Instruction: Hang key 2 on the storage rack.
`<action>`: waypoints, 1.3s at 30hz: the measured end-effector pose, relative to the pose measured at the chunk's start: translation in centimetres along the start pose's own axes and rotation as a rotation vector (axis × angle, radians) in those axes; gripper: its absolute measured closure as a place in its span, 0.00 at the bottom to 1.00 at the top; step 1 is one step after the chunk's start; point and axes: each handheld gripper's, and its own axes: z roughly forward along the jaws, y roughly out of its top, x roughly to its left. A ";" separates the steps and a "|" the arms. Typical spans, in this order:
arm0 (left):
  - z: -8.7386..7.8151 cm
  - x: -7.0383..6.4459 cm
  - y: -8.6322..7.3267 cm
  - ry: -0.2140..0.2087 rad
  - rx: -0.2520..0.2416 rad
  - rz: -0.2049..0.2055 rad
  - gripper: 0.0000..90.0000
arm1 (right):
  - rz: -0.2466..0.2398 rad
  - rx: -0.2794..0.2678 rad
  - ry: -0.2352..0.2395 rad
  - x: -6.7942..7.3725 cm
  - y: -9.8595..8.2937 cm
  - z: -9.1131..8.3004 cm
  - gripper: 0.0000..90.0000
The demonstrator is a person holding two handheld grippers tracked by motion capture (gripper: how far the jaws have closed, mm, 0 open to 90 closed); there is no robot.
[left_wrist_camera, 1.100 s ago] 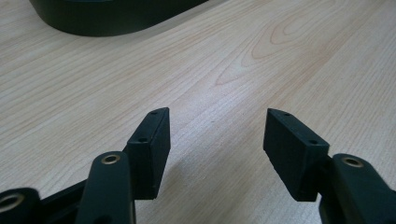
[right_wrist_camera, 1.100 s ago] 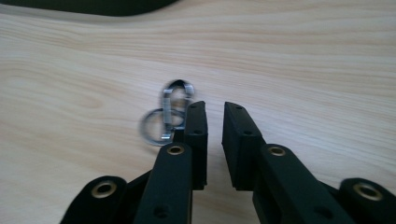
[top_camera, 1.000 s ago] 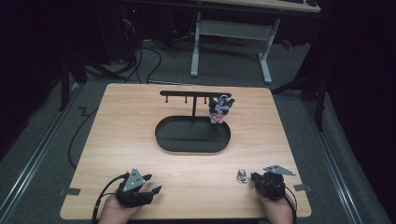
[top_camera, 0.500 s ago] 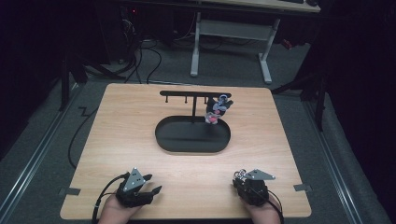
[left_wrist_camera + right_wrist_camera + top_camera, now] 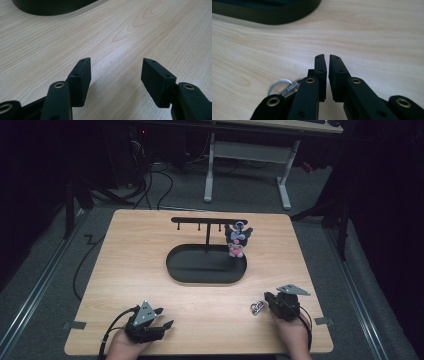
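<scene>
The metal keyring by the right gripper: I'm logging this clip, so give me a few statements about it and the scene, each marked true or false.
1. The metal keyring lies on the table beside the right gripper. True.
2. The right gripper's jaws clamp the keyring. False: they are nearly shut with nothing between them.
3. The left gripper is open. True.
4. The plush toy lies flat on the table. False: it hangs from the black stand.
</scene>
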 end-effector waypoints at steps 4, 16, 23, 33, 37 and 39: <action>-0.1 0.1 -0.2 0.007 -0.001 -0.013 0.46 | -0.083 0.048 0.013 1.7 1.1 1.2 0.95; -0.1 0.1 0.0 -0.002 -0.008 -0.004 0.46 | -0.101 0.141 -0.005 1.9 -0.4 0.5 0.95; 0.1 -0.1 0.3 -0.012 -0.009 0.005 0.46 | -0.068 0.157 0.009 2.1 -2.4 -1.9 0.94; 0.3 -0.4 0.2 -0.017 0.002 0.019 0.46 | -0.133 0.240 -0.012 2.2 -2.6 -3.9 0.79; 0.4 -0.3 0.2 -0.021 0.004 0.020 0.46 | -0.170 0.356 0.035 2.4 -2.4 -4.0 0.73; 0.4 -0.3 0.2 -0.022 0.006 0.021 0.46 | -0.181 0.409 0.058 2.5 -2.0 -3.9 0.71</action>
